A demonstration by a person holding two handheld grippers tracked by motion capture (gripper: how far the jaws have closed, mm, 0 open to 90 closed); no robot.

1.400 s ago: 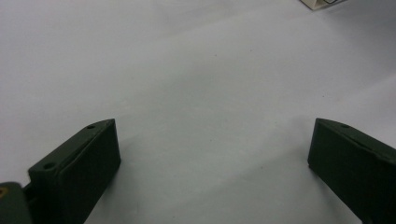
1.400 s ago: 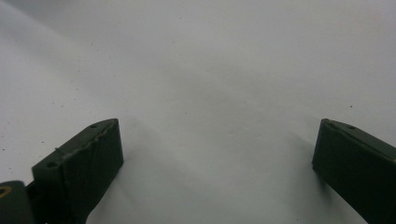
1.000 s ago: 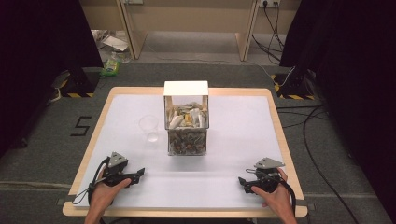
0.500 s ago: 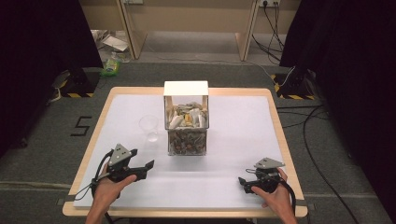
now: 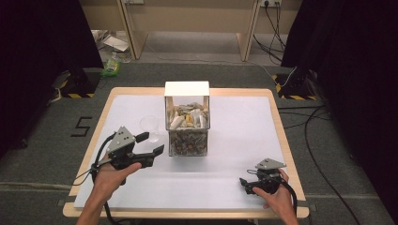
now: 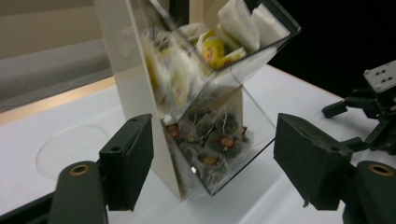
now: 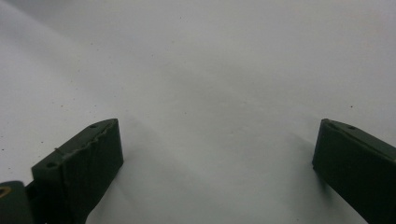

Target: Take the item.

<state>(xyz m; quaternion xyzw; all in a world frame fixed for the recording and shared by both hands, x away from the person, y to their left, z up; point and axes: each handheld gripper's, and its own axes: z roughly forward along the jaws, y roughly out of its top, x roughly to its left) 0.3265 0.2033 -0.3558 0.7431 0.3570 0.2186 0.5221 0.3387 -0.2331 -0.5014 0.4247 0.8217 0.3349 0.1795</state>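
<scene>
**Left tongs raised toward the tea-bag box, right tongs low near the front right corner**

High view: a clear two-tier plastic box with a white top (image 5: 187,119) is seen standing upright at the middle of the white-covered table (image 5: 244,122), toward its far edge. Its upper tier is packed with paper-wrapped sachets, its lower tier with brown tea bags. A clear plastic cup (image 5: 149,124) stands just left of it. The left gripper (image 5: 151,144) is held above the table, left of and nearer than the box, jaws spread and aimed at its lower tier; it is judged the nearer tool. The right gripper (image 5: 245,183) lies low near the front right corner, well apart from the box.

Left gripper view: the box appears tilted by the camera's roll, straight ahead between the spread jaws but not touched. Tagged brown bags are seen through the open lower front. The right gripper is seen farther off at the right edge.

Right gripper view: both jaws are seen spread wide over bare white table, nothing held between them.
</scene>
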